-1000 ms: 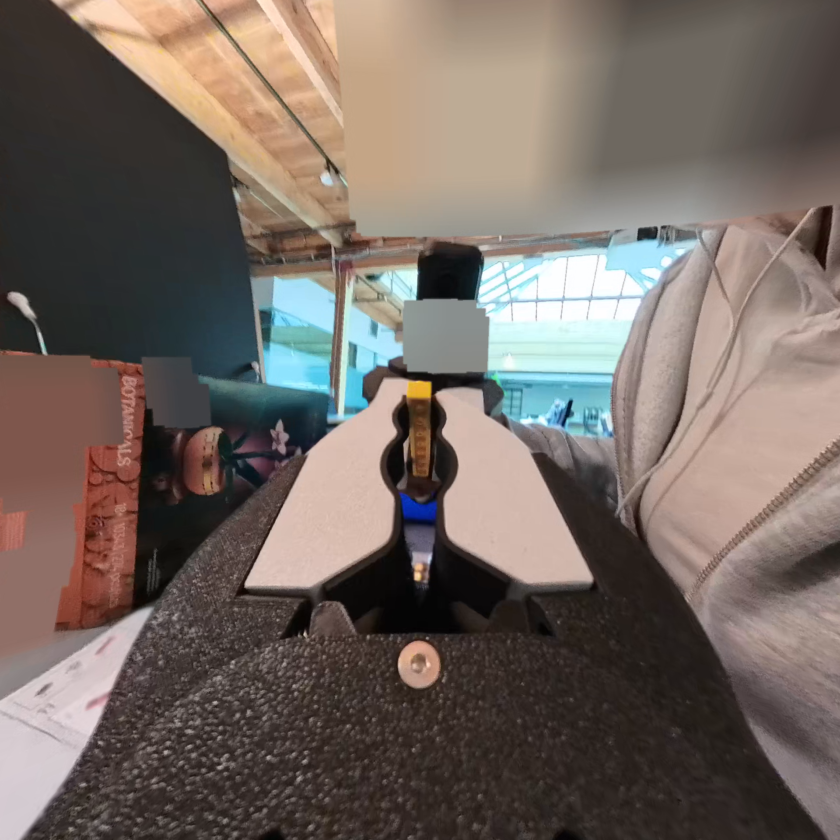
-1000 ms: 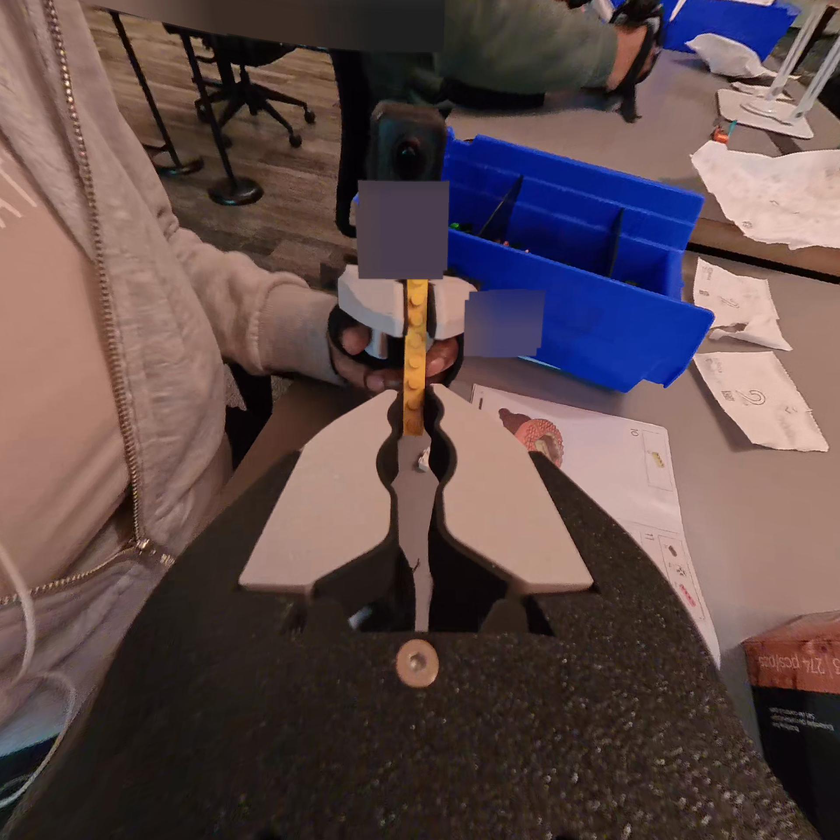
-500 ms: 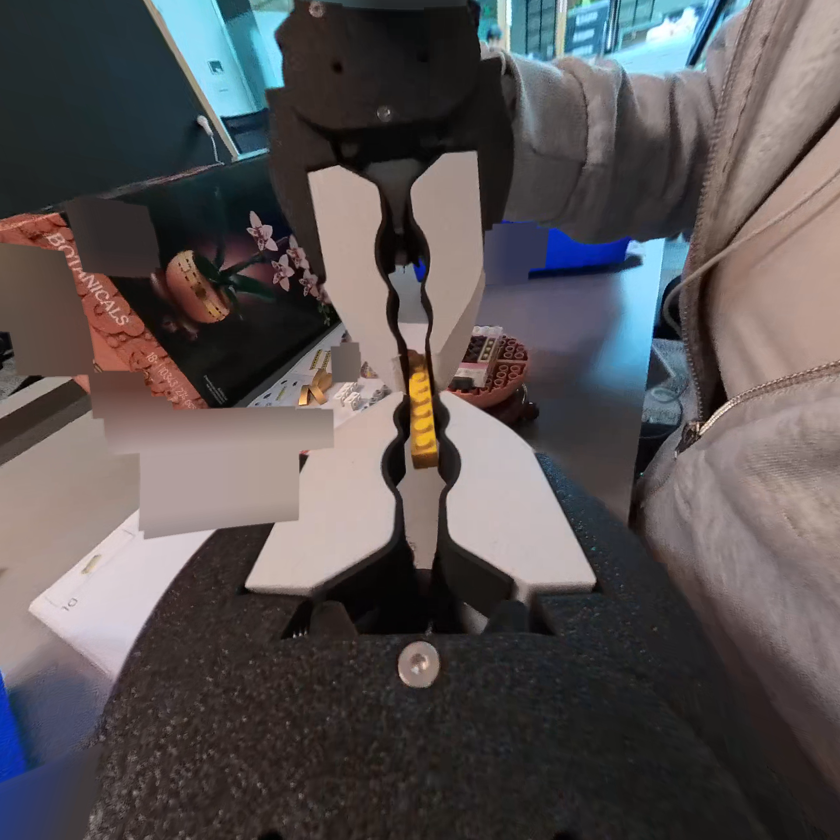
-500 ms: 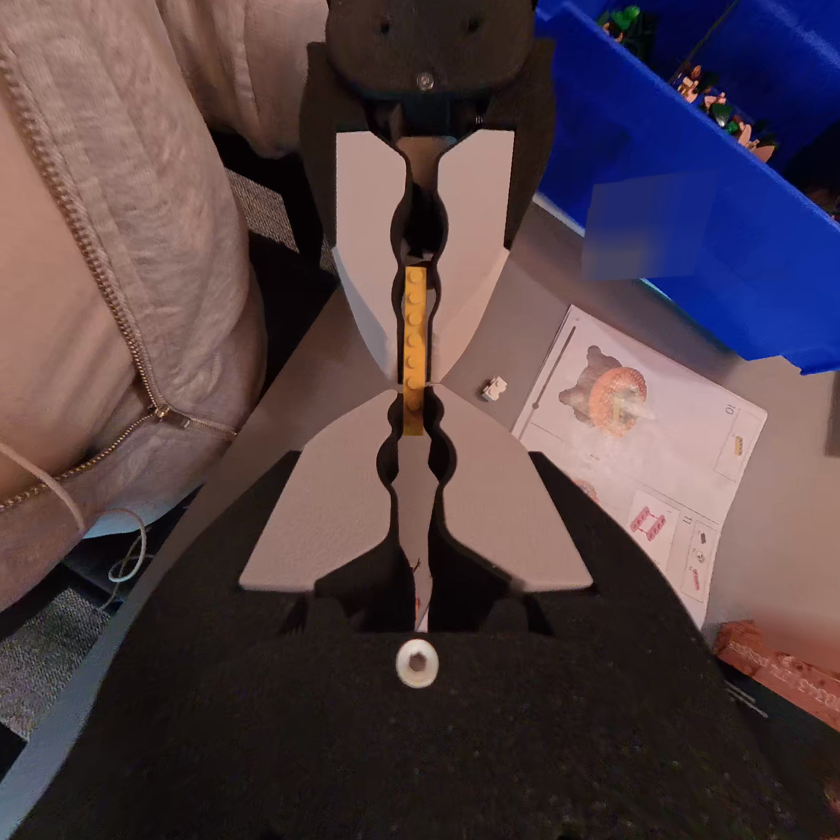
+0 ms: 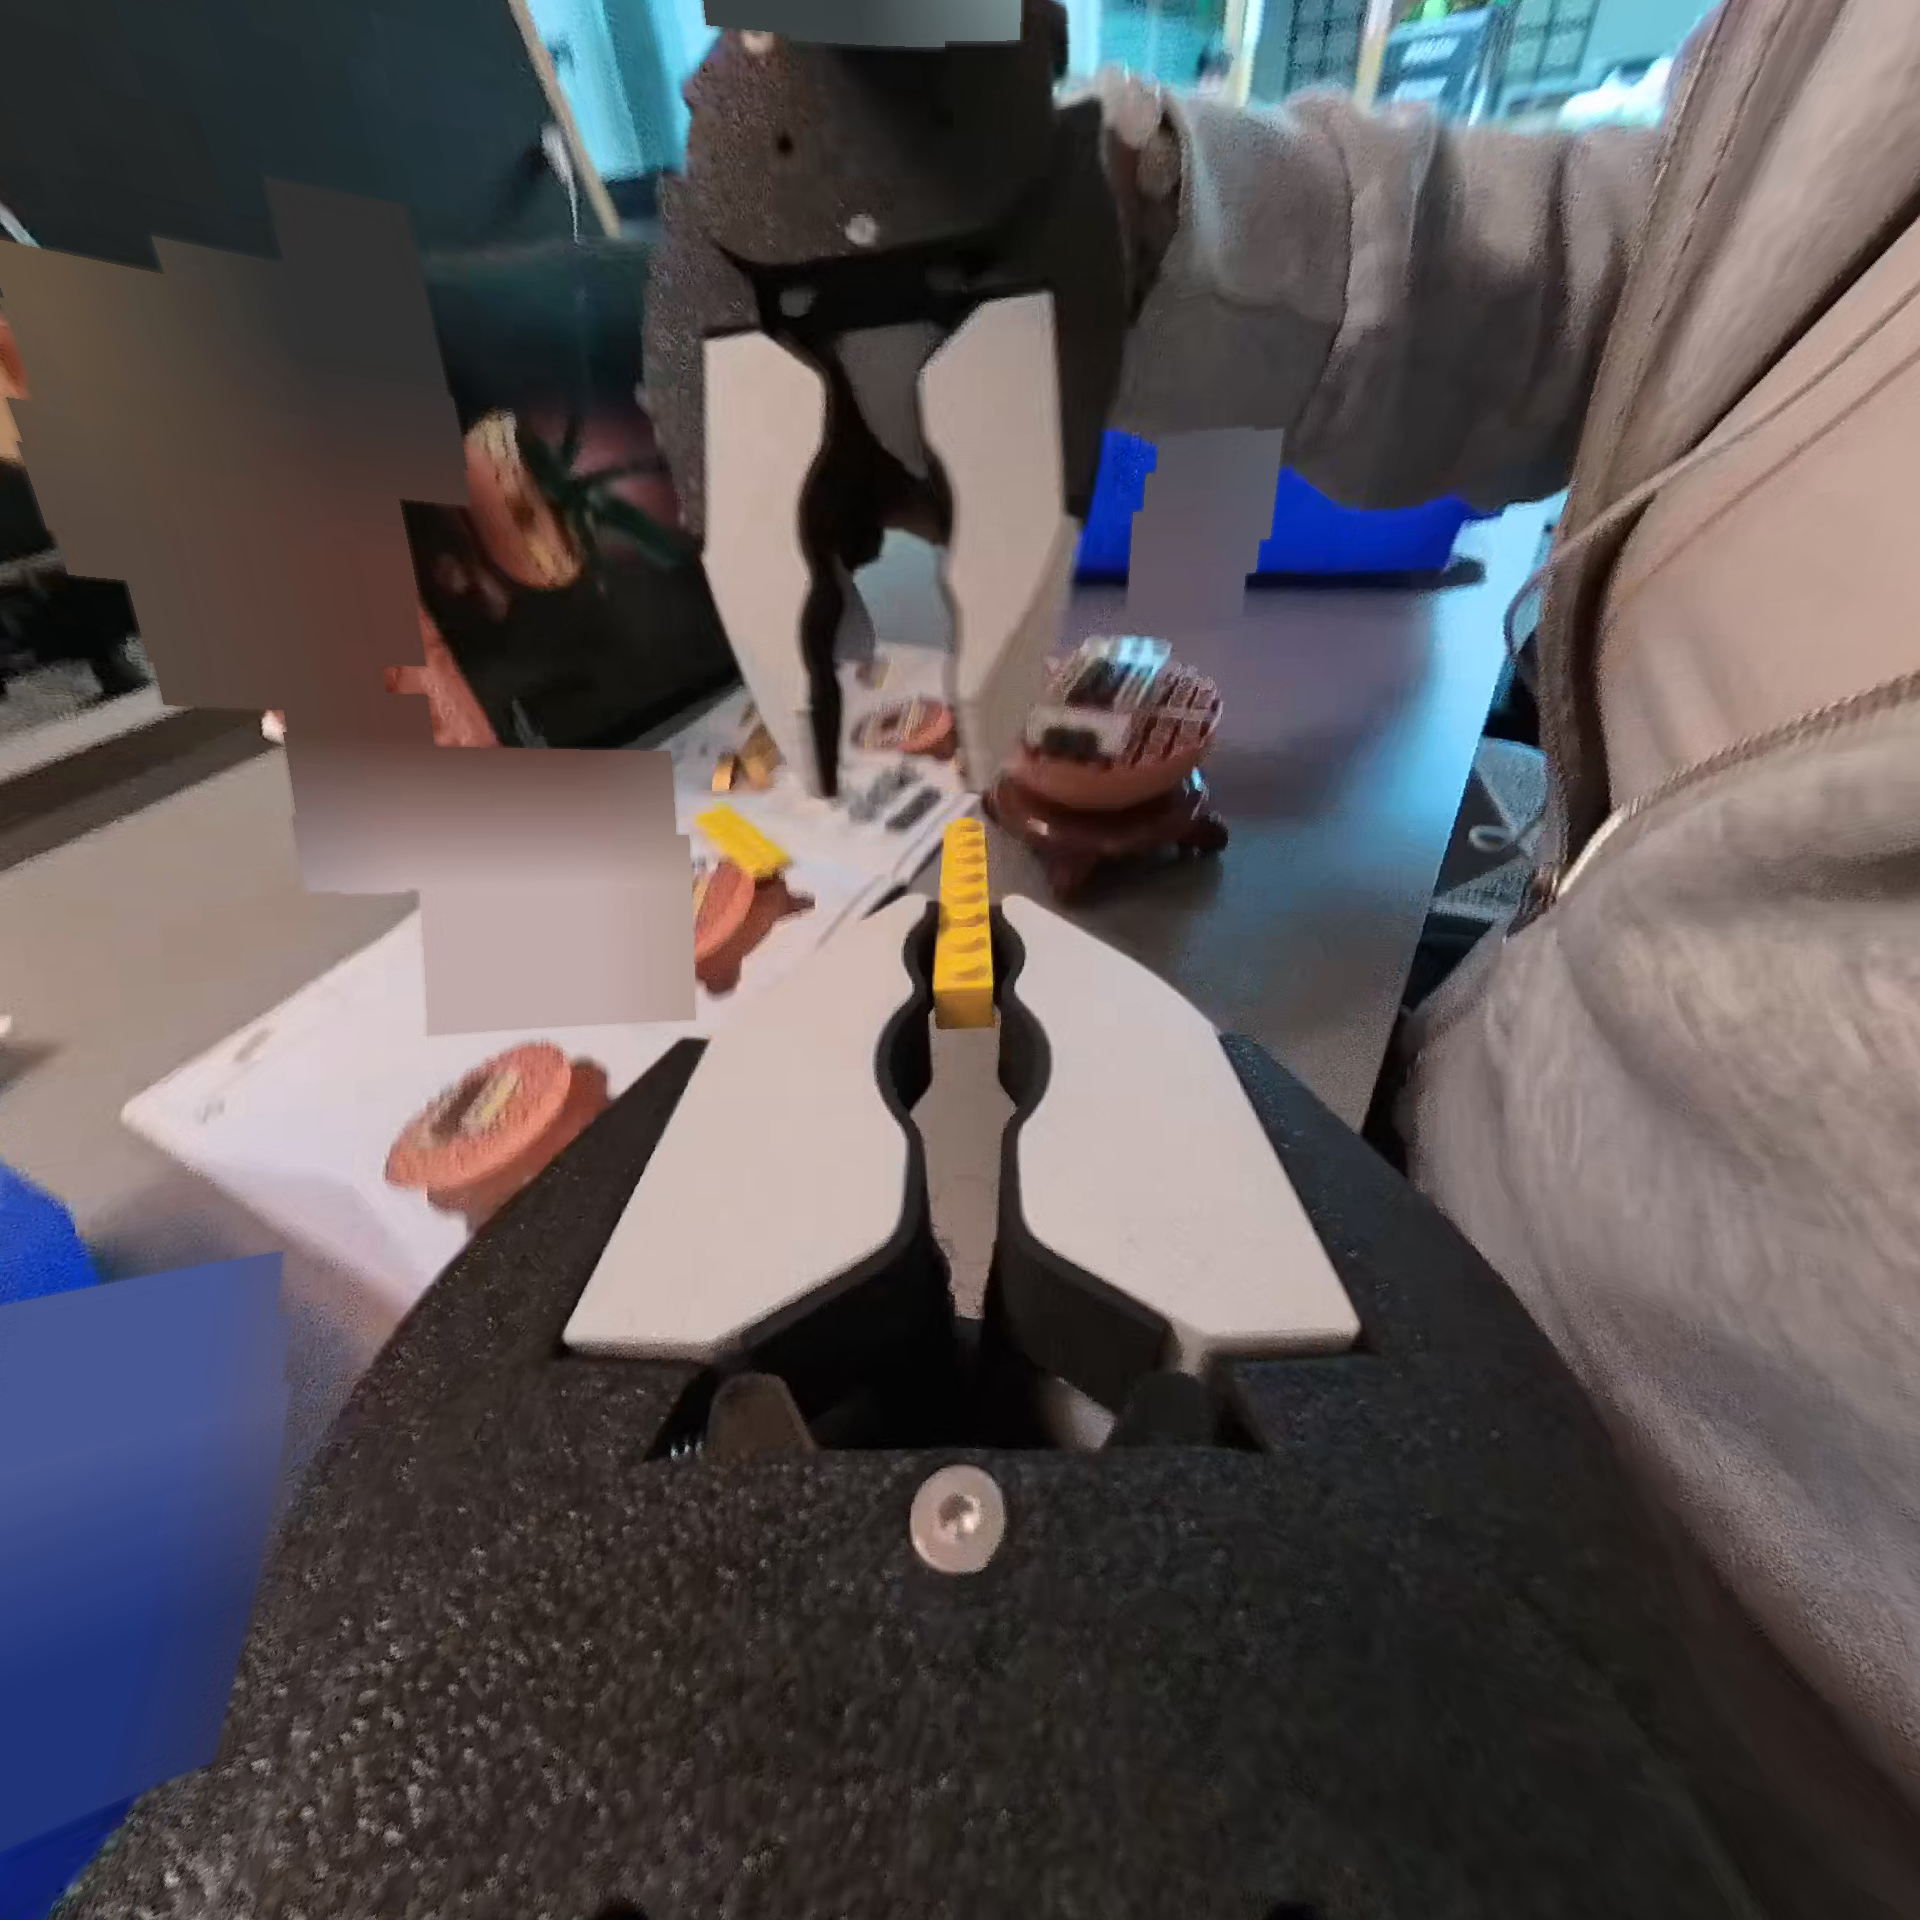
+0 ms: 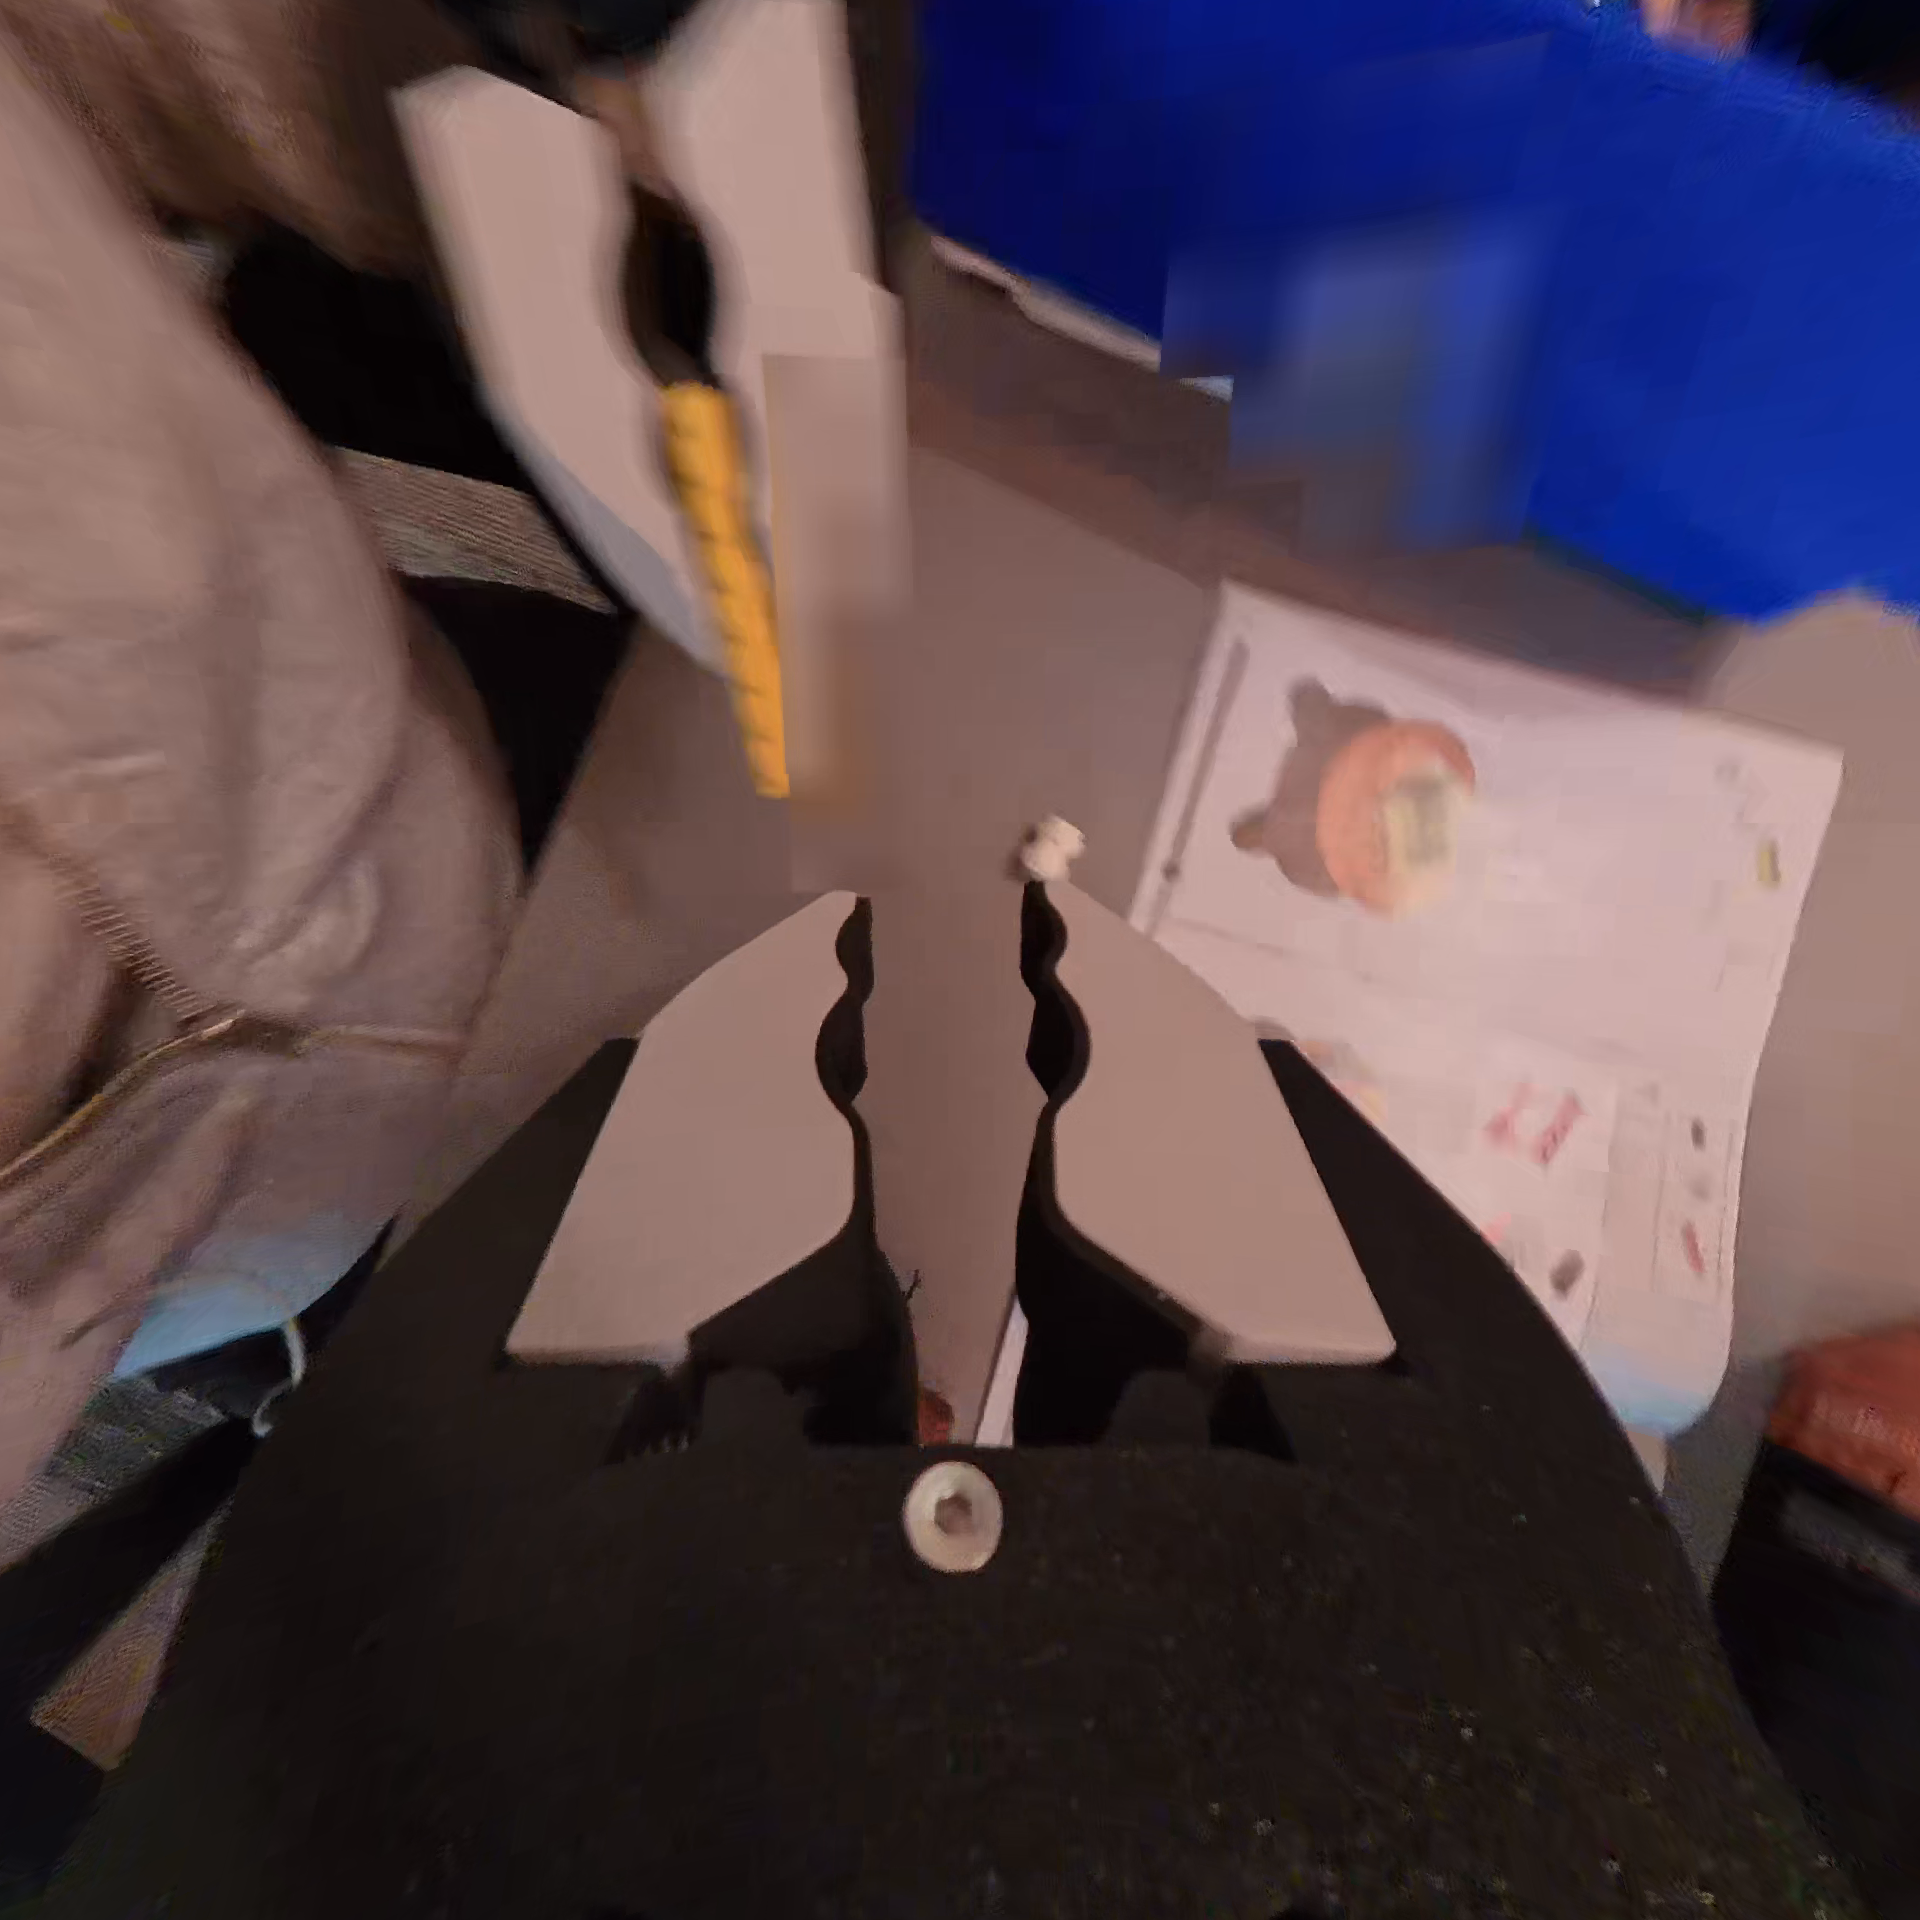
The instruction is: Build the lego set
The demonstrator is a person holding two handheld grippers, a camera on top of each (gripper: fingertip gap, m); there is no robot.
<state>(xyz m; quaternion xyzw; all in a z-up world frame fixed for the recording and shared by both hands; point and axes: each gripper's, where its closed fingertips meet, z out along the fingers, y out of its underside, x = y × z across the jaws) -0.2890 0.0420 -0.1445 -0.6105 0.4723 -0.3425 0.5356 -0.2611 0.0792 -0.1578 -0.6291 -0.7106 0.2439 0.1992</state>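
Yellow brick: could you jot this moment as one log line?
left tongs: shut on yellow brick | right tongs: open, empty | round build: on table, untouched

— We see a bright yellow studded lego strip (image 5: 966, 935) centre frame, between pale grey fingers (image 5: 1112, 1122) on speckled black housing.

— We also note the terracotta-orange round lego pot (image 5: 1117, 727) on a dark brown base, right of centre, and a vivid blue plastic bin (image 6: 1455, 260) upper right.
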